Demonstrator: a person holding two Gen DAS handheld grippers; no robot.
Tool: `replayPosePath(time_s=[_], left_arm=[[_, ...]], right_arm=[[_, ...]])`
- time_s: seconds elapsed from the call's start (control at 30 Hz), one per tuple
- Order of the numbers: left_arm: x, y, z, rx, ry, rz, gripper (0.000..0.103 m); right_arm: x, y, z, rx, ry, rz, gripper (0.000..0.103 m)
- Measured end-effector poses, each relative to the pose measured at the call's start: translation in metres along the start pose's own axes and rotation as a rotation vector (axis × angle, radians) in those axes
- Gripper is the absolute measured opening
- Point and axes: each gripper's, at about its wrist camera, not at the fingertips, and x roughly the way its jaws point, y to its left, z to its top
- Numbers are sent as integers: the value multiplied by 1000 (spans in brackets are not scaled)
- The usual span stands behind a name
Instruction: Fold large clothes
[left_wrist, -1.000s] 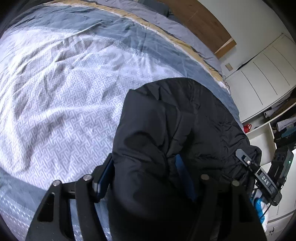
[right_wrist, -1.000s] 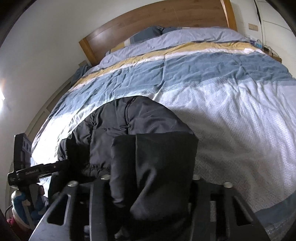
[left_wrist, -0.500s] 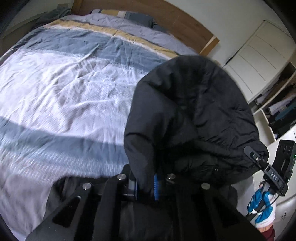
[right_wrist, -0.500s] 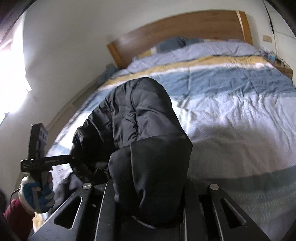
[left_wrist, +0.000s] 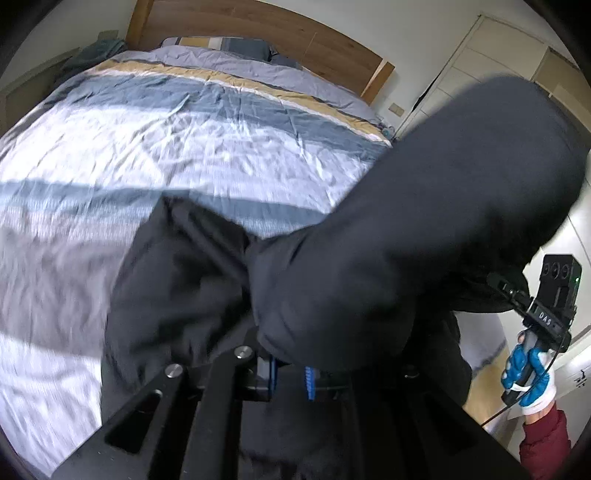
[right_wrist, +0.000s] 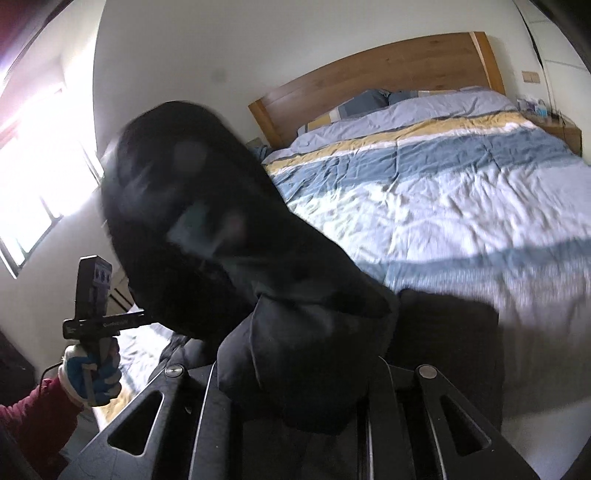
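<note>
The black jacket (left_wrist: 424, 229) is hanging in the air over the near end of the bed (left_wrist: 184, 147), and we are holding it by two bunches of padded cloth. Our left tool (left_wrist: 290, 376) is pinching a thick fold between its blue pads, and our right tool (right_wrist: 291, 373) is likewise clamping a wad of the jacket. We are judging the main risk to be slippage: the fabric looks slick and bulky, so a quick swing could be pulling a fold loose, or the loose lower part could be landing twisted on the bedspread. The left view is showing the cupboards (left_wrist: 517, 74) and our gloved right hand (left_wrist: 528, 373); the right view is showing the bright window (right_wrist: 33, 177) and our left hand (right_wrist: 92, 373) instead.
</note>
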Motion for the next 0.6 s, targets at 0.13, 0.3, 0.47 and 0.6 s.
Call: replayPosePath(time_s=[0.13, 0.3, 0.47, 0.6], left_arm=[[-10, 6, -34, -14, -12, -18, 10], [6, 18, -70, -17, 23, 25, 10], [23, 31, -92, -60, 65, 65, 6], [15, 28, -95, -61, 59, 81, 6]], right_arm=[[-15, 7, -32, -22, 8, -13, 23], [-6, -1, -67, -49, 69, -74, 28], [6, -18, -93, -18, 117, -99, 32], [-6, -12, -94, -31, 115, -111, 38]])
